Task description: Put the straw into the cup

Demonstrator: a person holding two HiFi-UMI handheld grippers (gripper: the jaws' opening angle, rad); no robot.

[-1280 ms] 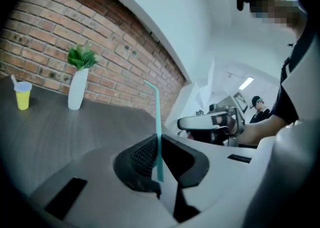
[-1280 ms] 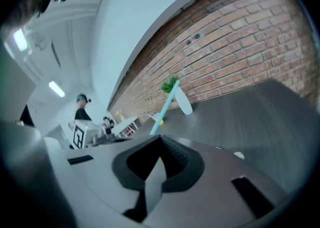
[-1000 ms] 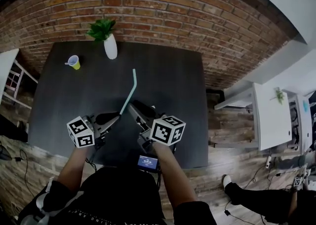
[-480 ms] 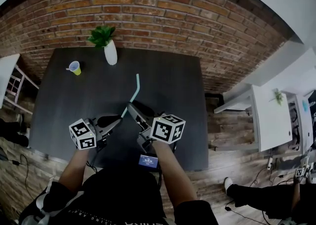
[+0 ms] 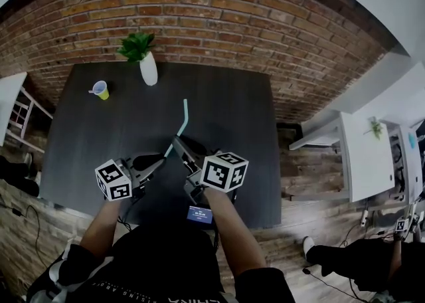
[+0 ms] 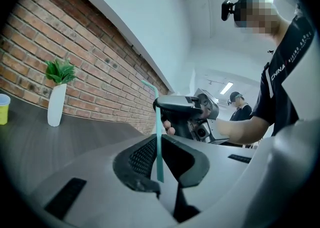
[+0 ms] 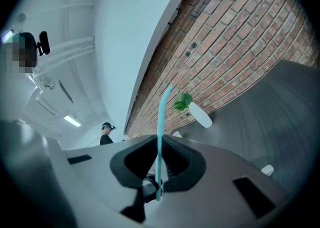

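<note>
Held the teal straw (image 5: 182, 122) in both grippers at once, over the near half of the dark table (image 5: 246, 122). Pinched its near end with the left gripper (image 5: 161, 157), jaws clenched on the straw and dark pads pressed to either side of it, as shown in the left gripper view. Gripped the same straw just beyond that with the right gripper (image 5: 176, 142), jaws having only just been closing and grasping the straw between the pads, as shown in the right gripper view. Brought the two sets of fingertips close together, with the grippers angled toward each other from left and right. Pointed the longer free part of the straw away from the jaws toward the brick wall (image 5: 232, 22), with a slight bend near its far tip. Could not tell whether any part of the straw touched the tabletop.

Noted the small yellow cup (image 5: 99, 89) upright near the far left corner of the table, well apart from the straw and from both grippers. Noted a white vase (image 5: 149, 69) with a green plant (image 5: 136, 46) at the far edge, to the right of the cup and close to the wall. Noted a small screen (image 5: 199, 214) at the near table edge between the forearms, and a white desk (image 5: 365, 155) off to the right on the wooden floor
</note>
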